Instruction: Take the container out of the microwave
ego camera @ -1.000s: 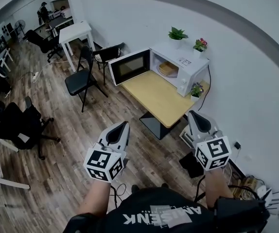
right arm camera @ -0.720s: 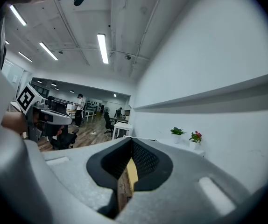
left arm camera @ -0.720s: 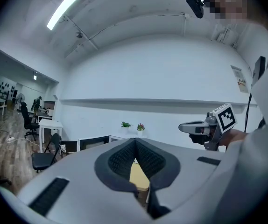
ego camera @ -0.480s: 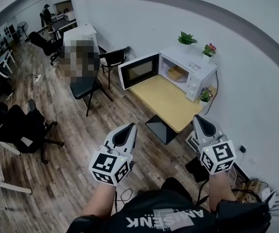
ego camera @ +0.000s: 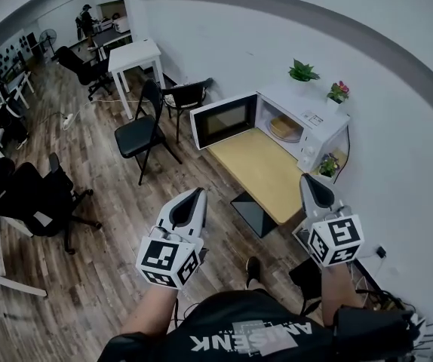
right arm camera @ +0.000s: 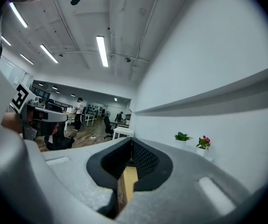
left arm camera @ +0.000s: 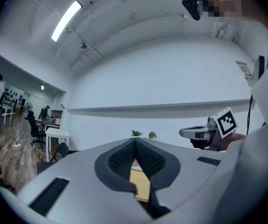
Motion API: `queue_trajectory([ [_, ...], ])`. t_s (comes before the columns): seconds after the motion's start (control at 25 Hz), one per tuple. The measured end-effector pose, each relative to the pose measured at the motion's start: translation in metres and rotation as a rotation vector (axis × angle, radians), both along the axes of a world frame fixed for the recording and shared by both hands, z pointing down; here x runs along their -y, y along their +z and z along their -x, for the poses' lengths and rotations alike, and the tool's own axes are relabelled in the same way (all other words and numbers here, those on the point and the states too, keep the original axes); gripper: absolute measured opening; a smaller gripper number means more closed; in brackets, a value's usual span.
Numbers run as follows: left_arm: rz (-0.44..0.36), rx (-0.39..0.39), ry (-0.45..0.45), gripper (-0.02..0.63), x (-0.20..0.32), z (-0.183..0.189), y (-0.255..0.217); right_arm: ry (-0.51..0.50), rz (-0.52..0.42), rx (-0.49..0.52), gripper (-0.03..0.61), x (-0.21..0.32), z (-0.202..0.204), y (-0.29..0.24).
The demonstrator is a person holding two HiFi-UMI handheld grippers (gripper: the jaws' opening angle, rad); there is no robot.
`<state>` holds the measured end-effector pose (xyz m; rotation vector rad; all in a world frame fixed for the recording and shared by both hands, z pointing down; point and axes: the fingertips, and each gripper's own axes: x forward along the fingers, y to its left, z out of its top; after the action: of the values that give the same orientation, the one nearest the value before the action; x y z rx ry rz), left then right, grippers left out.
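Round tan container (ego camera: 285,128) (inside open microwave (ego camera: 301,101))

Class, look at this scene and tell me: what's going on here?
A person stands short of the wooden table, holding the left tongs and right tongs, both shut and empty. On the table, the white microwave has its door swung open, and the container sits inside, not yet touched.
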<state>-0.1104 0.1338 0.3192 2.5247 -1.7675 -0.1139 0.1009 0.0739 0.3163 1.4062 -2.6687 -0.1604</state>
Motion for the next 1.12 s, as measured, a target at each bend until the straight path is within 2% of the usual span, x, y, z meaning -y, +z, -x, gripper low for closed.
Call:
queue_trajectory([
  [0.32, 0.056, 0.009, 0.017, 0.002, 0.083, -0.022, 0.007, -0.039, -0.013, 0.005, 0.008, 0.087, -0.007, -0.006],
  [0.64, 0.12, -0.014, 0.053, 0.001, 0.173, -0.056, 0.016, -0.045, 0.004, 0.004, 0.008, 0.173, -0.035, -0.004],
  [0.92, 0.154, 0.039, 0.031, 0.0, 0.24, -0.084, 0.025, -0.053, 0.03, 0.022, 0.008, 0.231, -0.063, 0.008],
  [1.12, 0.168, 0.049, 0.034, 0.0, 0.272, -0.1, 0.029, -0.042, 0.016, -0.021, 0.008, 0.26, -0.077, 0.016],
])
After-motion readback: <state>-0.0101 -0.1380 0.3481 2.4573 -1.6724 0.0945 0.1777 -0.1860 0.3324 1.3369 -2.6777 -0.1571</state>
